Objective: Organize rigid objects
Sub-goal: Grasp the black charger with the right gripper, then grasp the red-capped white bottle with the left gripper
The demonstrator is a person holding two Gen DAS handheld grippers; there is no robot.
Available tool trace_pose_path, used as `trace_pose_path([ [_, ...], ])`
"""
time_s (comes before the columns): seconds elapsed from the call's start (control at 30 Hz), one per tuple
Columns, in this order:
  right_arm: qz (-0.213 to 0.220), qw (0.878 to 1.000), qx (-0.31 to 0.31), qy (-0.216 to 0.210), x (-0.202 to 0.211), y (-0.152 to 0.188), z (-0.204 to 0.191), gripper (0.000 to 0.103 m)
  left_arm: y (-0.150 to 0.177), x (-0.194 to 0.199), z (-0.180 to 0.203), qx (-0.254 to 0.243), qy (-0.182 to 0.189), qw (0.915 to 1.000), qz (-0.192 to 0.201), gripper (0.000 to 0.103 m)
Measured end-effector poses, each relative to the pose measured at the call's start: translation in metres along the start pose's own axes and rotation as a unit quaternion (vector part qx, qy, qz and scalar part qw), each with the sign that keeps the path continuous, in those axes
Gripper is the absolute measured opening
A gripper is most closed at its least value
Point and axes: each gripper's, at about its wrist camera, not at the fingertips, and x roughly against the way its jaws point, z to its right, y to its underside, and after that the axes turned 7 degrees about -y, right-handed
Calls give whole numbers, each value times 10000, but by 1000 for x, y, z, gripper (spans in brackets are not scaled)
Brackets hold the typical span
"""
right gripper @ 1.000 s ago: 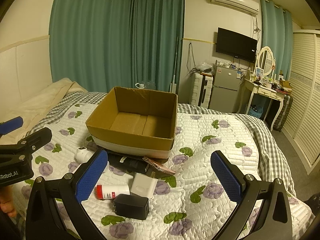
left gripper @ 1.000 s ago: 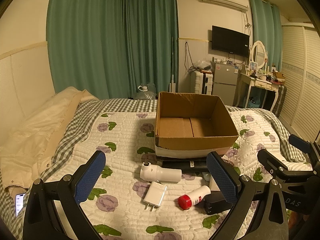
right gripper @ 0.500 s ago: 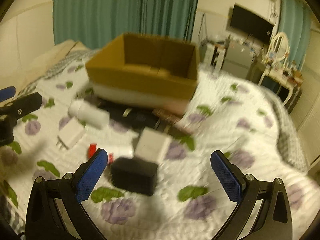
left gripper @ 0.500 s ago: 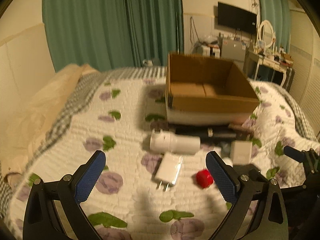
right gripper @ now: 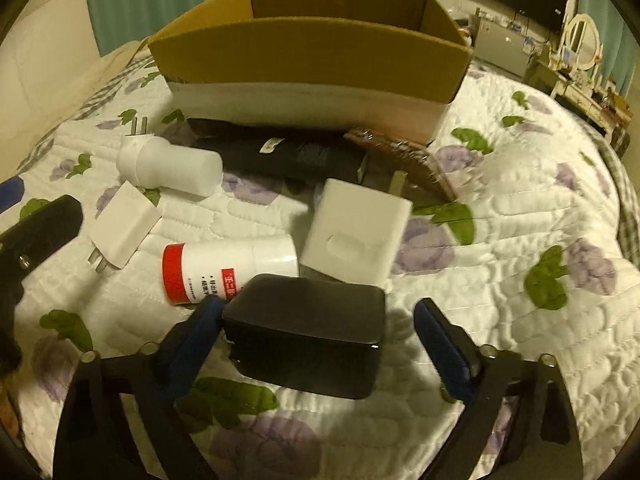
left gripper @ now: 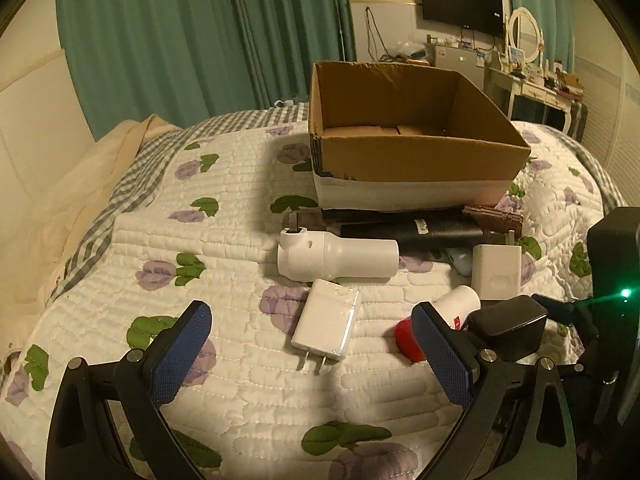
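the black plastic box-shaped charger (right gripper: 308,334) lies on the flowered bed quilt (right gripper: 500,240) between the fingers of the wide-open right claw (right gripper: 316,340), hard and smooth, so squeeze its flat sides; the left claw (left gripper: 312,354) is open too.

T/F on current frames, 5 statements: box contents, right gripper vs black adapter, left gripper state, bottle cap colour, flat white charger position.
1. As far as the left wrist view shows, the cardboard box holds no items. True.
2. The right gripper has the black adapter between its open fingers. True; the left pad looks about touching, the right pad is apart.
3. The left gripper is shut on the flat white charger. False: it is open, holding nothing, and the charger lies on the quilt ahead.
4. The white bottle has a blue cap. False: the cap is red.
5. The flat white charger lies inside the box. False: it lies on the quilt, in front of the white cylindrical device.
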Motion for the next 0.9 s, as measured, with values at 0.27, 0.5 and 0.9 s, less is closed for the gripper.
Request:
trace_pose_path([
  [0.27,377,9992,-32,-129,41,-4,15,72,-8,-3,17,-225,218,9995,66,97],
  [0.5,693,9966,-442,-3,72,-18,54,72,-2,-35,62,-1008,962,9891,-482,41],
  [0.9,606,9955,-727,-101,68,-16,71,72,9,-59,106,-1960,1454,9658,-873,63],
])
